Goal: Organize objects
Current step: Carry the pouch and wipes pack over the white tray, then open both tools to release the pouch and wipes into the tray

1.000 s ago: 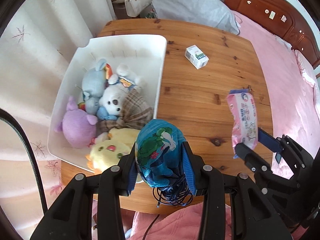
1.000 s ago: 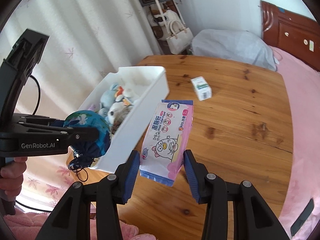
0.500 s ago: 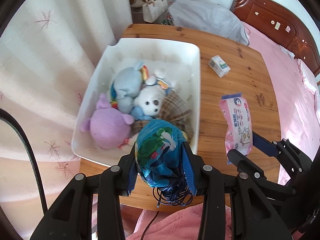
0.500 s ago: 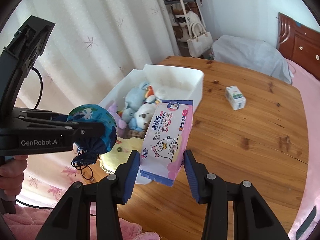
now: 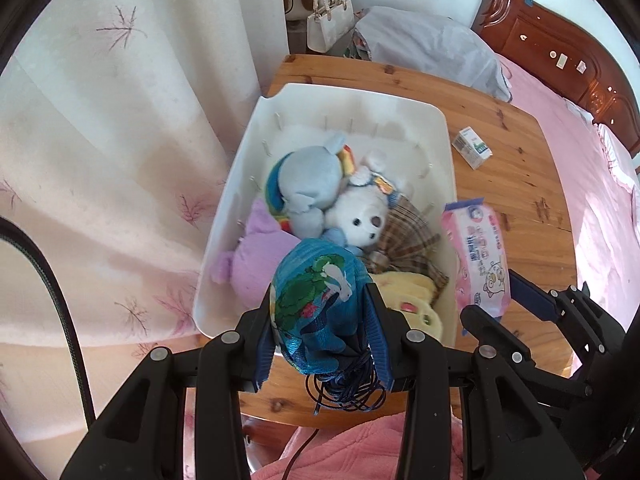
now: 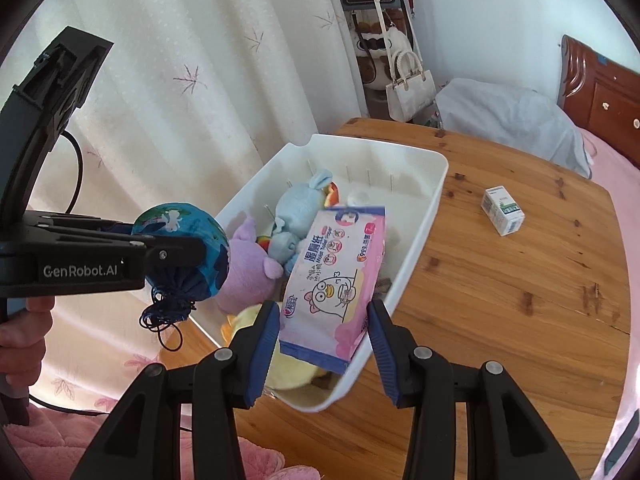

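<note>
A: Where are the two things being put away?

B: The blue drawstring pouch (image 5: 320, 300) is clamped between the fingers of the left gripper (image 5: 322, 334), hanging over the near end of the white bin (image 5: 448, 152). The pink wet-wipes pack (image 6: 334, 280) is pinched by its lower end in the right gripper (image 6: 323, 344), tilted, above the bin's near right rim.

A: What's already inside?

B: Soft toys: a light blue plush (image 5: 308, 184), a white bear (image 5: 362, 220), a purple plush (image 5: 260, 264) and a yellow one (image 5: 408, 292) at the near end. The far end looks bare.

A: So how would you drop these well?

B: I'd judge the pouch should go first and further in, so it lands on the toys and not on the rim; its dangling cord (image 5: 348, 392) could snag on the wall. Ease the fingers apart low, not from height. The pack should be brought fully past the rim before letting go, or it may slide onto the wooden surface (image 6: 500, 280).

A: Anything left out there?

B: A small white box (image 6: 502, 216), well apart from the bin.
</note>
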A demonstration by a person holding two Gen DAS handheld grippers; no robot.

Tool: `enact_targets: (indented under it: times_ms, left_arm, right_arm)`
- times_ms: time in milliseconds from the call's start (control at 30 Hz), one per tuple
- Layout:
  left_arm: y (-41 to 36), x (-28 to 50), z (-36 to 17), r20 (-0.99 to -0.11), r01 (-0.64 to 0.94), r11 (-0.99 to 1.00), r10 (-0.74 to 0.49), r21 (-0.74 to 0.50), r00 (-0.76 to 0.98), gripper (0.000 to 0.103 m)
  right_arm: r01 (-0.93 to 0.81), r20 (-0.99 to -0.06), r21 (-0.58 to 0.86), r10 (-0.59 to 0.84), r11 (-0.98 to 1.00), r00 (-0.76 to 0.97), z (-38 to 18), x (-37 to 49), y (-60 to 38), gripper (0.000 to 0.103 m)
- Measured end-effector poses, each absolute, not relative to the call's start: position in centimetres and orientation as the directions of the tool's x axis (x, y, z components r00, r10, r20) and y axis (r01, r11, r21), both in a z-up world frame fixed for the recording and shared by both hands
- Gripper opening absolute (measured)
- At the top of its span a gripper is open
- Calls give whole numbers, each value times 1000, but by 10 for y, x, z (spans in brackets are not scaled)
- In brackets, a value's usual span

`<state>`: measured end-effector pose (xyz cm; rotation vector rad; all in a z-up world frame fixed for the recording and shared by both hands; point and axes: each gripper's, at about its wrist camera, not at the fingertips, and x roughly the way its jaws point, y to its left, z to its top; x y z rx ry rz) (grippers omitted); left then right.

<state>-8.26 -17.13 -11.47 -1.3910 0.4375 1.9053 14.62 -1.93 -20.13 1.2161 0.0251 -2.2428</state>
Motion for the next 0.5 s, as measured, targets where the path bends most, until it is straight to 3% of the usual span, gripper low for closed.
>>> enact_targets:
  times_ms: [333,500]
  left_arm:
    - [-177,-104,-123,-924,-756,-644,348,-115,-156,44]
    - [-178,-109,-124,-924,-767,-632,349,-108,-157,51]
  right_arm:
    - [431,-775,253,-448,-866,-446,-207,143,-41,46]
    - [386,-786,234,-407,-892,-465,-208,138,-44,46]
